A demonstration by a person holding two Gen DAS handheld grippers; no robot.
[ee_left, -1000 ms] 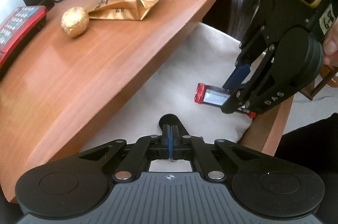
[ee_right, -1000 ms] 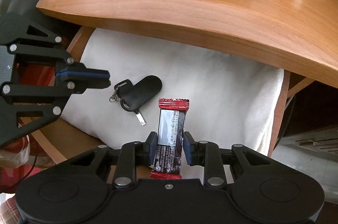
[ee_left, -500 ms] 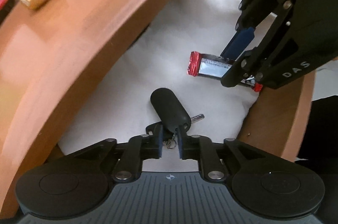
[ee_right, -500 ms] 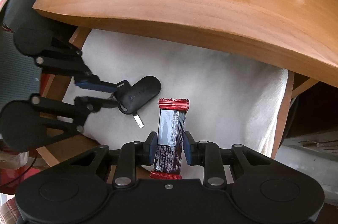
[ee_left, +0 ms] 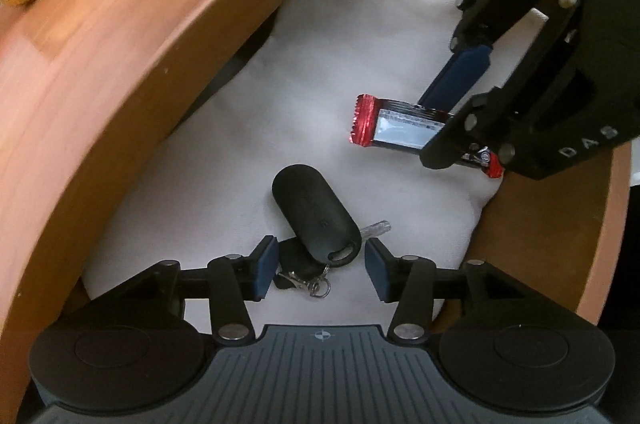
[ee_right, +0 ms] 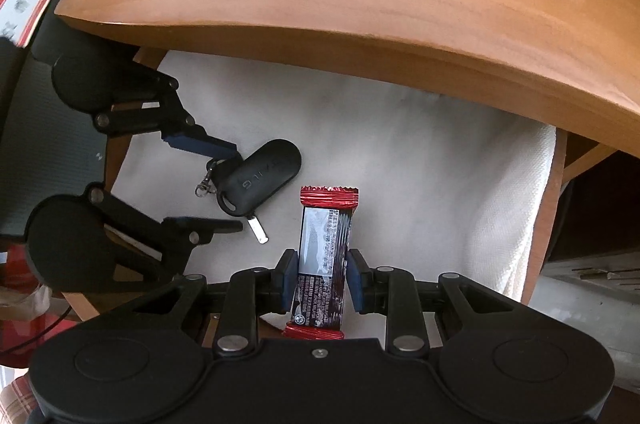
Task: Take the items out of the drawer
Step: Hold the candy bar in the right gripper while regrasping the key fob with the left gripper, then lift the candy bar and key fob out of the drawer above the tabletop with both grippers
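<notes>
Dropped lower over the drawer; left claw opening, pads astride the key fob for pickup. Right claw clamped on snack bar, ready for lifting.

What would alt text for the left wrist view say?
The left gripper, jaws opening, straddles a black key fob on the drawer's white cloth. Beside it, the right gripper pinches a red-ended snack bar.
</notes>
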